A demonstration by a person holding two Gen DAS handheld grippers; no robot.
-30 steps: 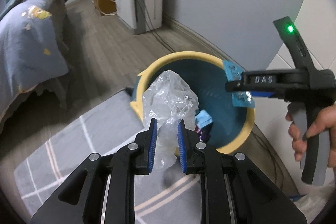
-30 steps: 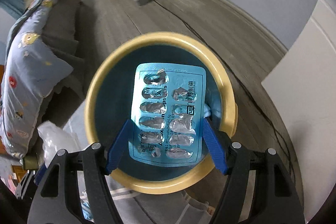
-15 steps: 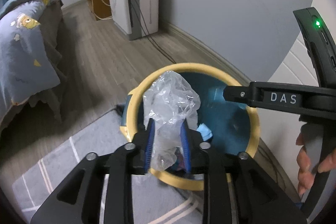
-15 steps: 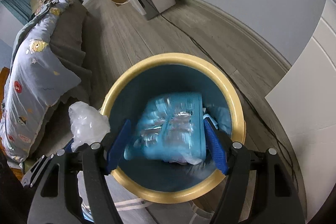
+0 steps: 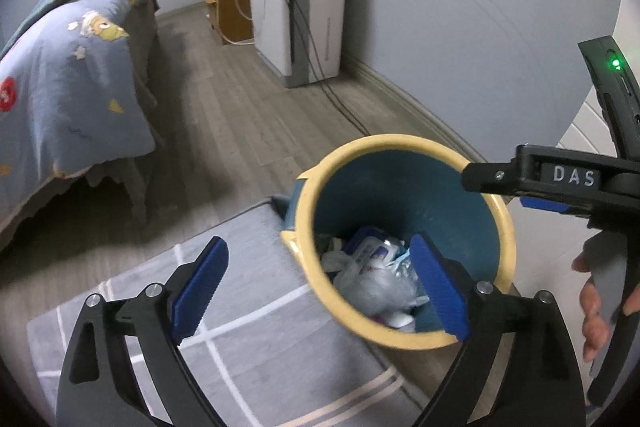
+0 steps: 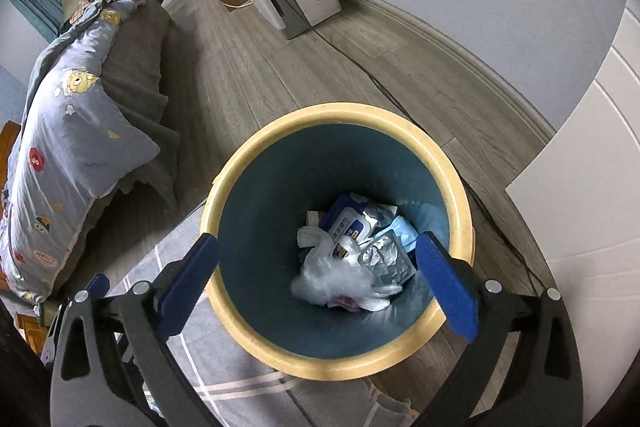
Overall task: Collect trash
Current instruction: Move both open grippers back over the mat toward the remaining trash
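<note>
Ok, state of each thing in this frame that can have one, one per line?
left gripper: jaws just opened wide, nothing between them.
right gripper: jaws just opened wide, empty, over the bin.
trash bin: upright, no lid, holds trash at the bottom only.
clear plastic bag: crumpled, lying in the bin.
blister pack: lying in the bin, foil side up.
</note>
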